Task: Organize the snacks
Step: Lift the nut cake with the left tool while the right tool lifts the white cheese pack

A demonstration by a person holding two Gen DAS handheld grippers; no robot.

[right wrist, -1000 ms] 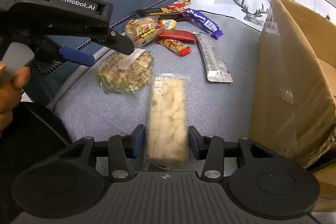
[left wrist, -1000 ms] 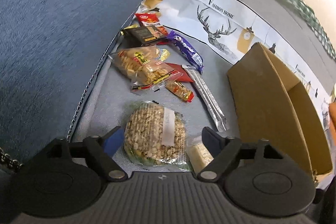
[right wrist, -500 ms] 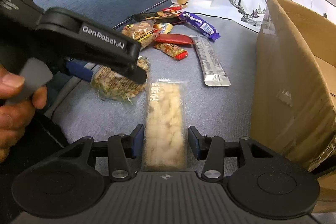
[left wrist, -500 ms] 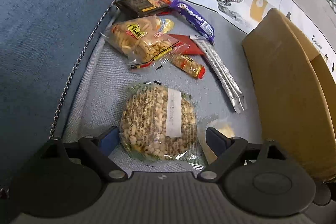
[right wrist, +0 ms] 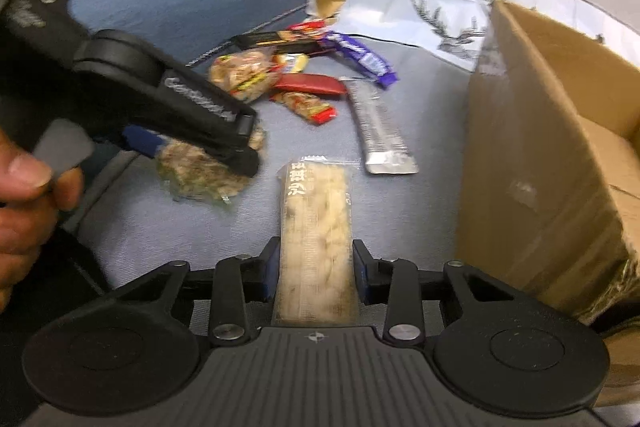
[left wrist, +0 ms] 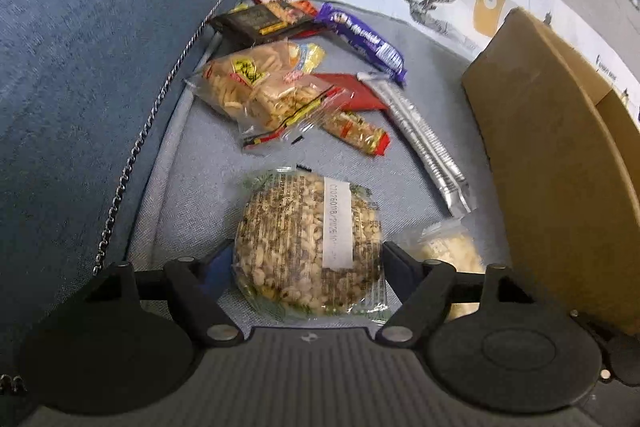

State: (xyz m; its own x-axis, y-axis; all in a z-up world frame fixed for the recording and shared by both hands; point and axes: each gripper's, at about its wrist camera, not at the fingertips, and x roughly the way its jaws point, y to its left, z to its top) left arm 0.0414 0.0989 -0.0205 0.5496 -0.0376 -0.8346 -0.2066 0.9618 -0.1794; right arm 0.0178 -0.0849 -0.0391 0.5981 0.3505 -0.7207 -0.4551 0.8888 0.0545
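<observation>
So, nearest to me, my left gripper was closing around the round puffed-grain cake in its crinkly clear wrapper, pads right at its sides, though I couldn't tell if they were pressing yet. My right gripper was closing on the long pale rice-crisp bar, pads just beside the wrapper edges. Both lay on the grey sofa seat. My guess was they'd be light, brittle inside and slippery outside, so I'd squeeze gently across the widest part, not the loose film. Farther off sat the silver stick pack, the peanut bag and the purple bar, with the cardboard box to the right.
</observation>
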